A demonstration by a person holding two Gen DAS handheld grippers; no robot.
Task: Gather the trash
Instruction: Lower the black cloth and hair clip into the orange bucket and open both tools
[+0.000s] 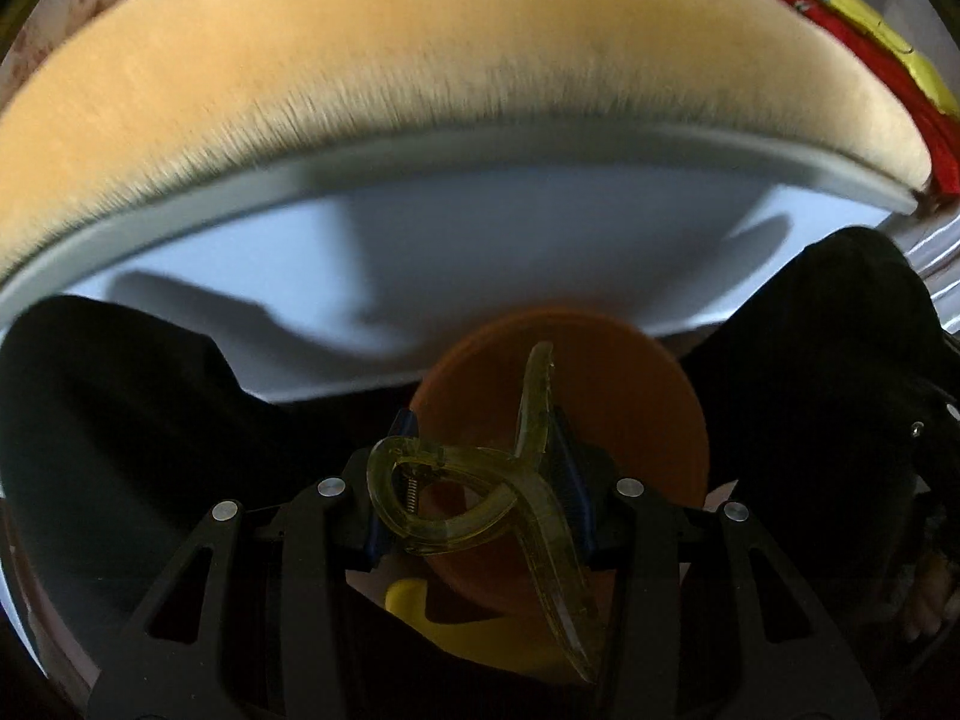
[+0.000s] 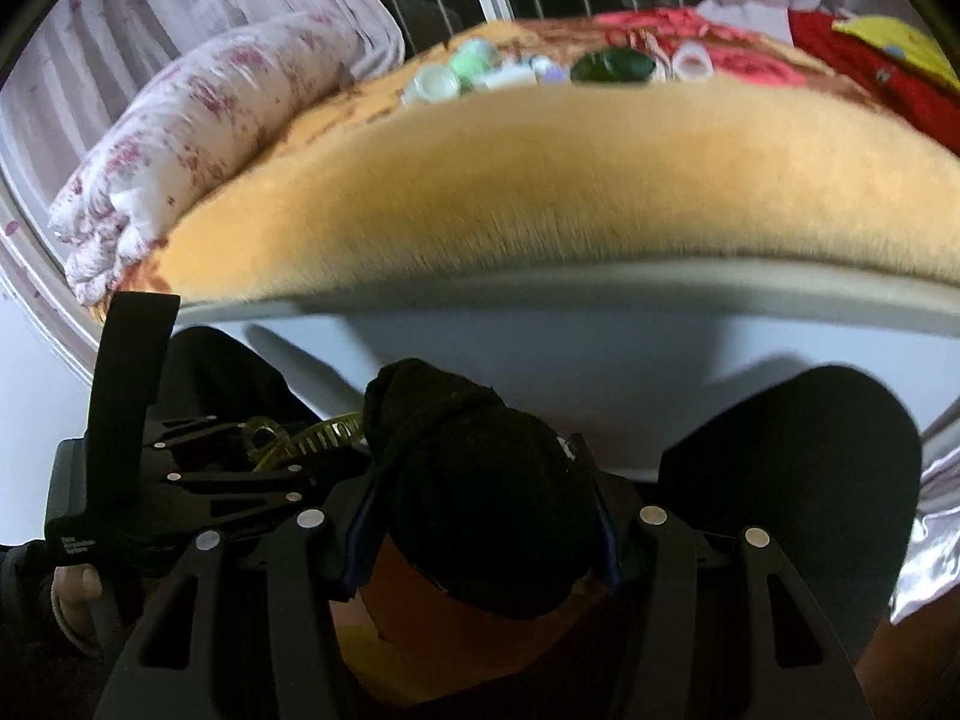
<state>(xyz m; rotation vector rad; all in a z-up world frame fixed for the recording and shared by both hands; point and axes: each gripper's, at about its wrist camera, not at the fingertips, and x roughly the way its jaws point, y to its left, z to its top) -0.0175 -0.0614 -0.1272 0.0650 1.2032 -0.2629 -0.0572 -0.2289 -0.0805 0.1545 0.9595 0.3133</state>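
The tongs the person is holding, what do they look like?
Both tongs are black, with cut-out linkage bars and round silver rivets. The left tongs and right tongs have blue pads inside their fingers. In the right view, a flat black strap with tiny white lettering stands on the left tongs.

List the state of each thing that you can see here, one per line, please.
left gripper: shut on the hair claw clip.
hair claw clip: translucent yellow-green, held over the orange container.
right gripper: shut on the black bundle.
black bundle: knotted, held over the orange container.
orange container: under both grippers.
small items on the bed: still lying there.
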